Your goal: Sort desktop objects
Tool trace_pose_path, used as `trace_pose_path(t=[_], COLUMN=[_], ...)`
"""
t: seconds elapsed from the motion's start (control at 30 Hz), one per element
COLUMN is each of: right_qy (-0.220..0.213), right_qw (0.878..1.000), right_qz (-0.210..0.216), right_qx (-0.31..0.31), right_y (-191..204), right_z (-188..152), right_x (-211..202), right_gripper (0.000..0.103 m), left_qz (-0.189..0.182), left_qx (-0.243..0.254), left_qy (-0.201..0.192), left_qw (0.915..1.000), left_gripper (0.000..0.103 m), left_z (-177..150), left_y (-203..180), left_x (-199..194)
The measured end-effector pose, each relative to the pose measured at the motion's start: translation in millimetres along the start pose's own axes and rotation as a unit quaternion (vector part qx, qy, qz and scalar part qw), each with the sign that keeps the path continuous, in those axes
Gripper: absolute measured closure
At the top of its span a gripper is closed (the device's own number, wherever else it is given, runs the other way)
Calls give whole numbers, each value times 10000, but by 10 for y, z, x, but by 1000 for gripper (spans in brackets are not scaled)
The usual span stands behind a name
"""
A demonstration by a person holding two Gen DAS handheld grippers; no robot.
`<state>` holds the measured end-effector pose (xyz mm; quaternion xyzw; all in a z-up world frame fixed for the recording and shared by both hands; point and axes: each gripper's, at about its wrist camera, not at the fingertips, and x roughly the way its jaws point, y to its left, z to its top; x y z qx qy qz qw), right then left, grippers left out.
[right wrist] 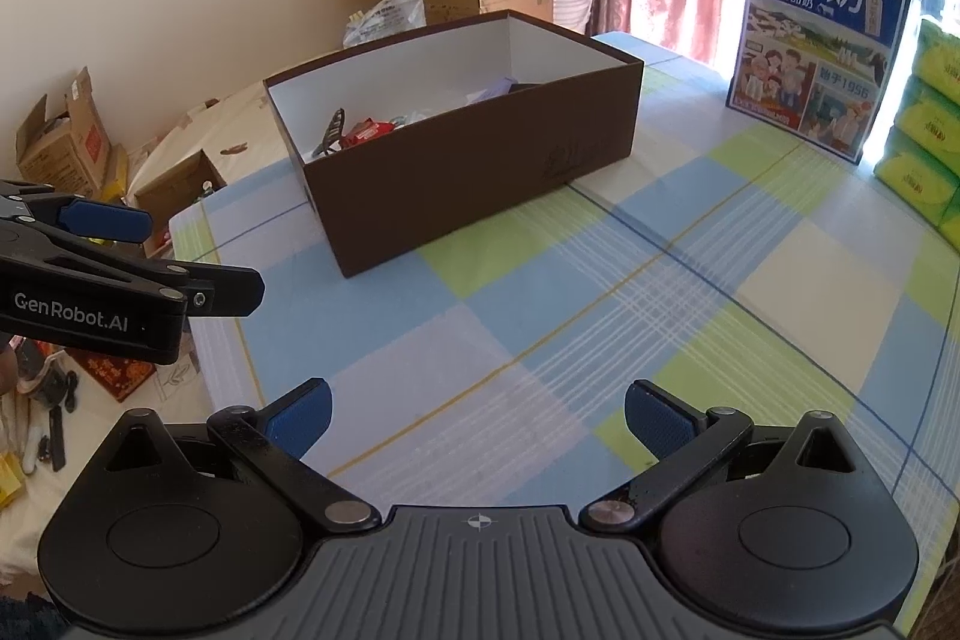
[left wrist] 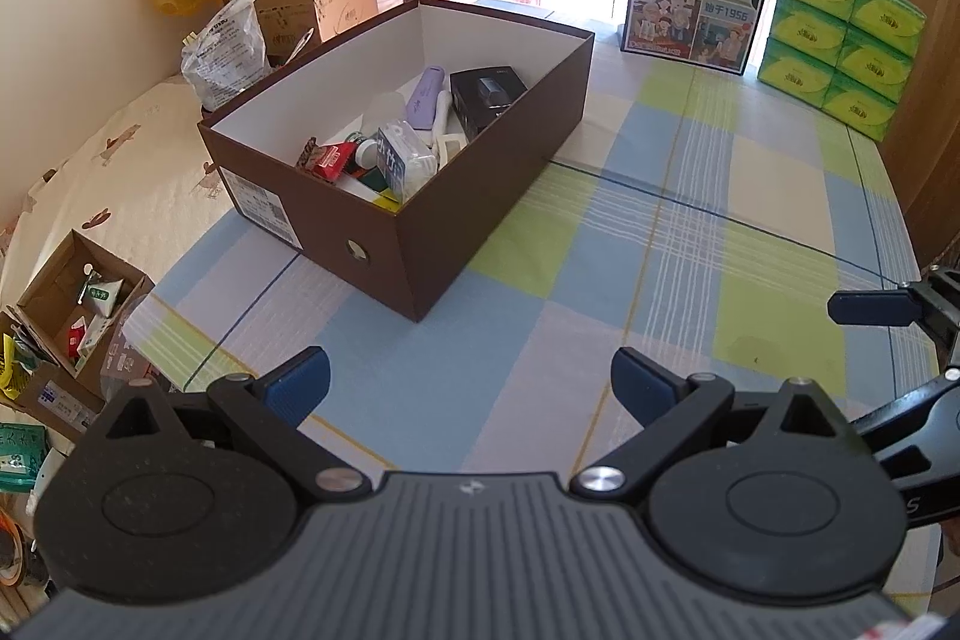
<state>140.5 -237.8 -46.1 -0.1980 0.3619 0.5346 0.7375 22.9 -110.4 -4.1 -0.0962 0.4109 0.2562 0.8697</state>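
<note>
A: Two grippers, and we hold nothing in either. Our left gripper (left wrist: 471,388) and right gripper (right wrist: 477,415) both hover over bare checked cloth on the desk (right wrist: 600,280), jaws spread wide.

B: Where are the things to sort?

A: Already in the brown box (left wrist: 420,244), it seems: a red packet (left wrist: 330,160), a lilac case (left wrist: 426,94), a small black box (left wrist: 486,97). The brown box lies ahead and left of us, long axis running away toward the curtain.

B: So which arm is nearer?

A: We judge the left.
</note>
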Motion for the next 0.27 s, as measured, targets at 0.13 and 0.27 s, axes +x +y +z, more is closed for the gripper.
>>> trace_pose_path(t=[0.13,0.27], right_qy=[7,0], right_qw=[10000,10000], right_qz=[9,21], right_qx=[-7,-32], right_y=[-20,-47], right_z=[-3,0], right_x=[2,-2], right_gripper=[2,2], left_qz=[-5,13], left_qx=[7,39], left_qy=[0,-19], left_qw=[10000,10000], left_gripper=[4,4], left_z=[-1,3], left_y=[2,-55], left_x=[2,-9])
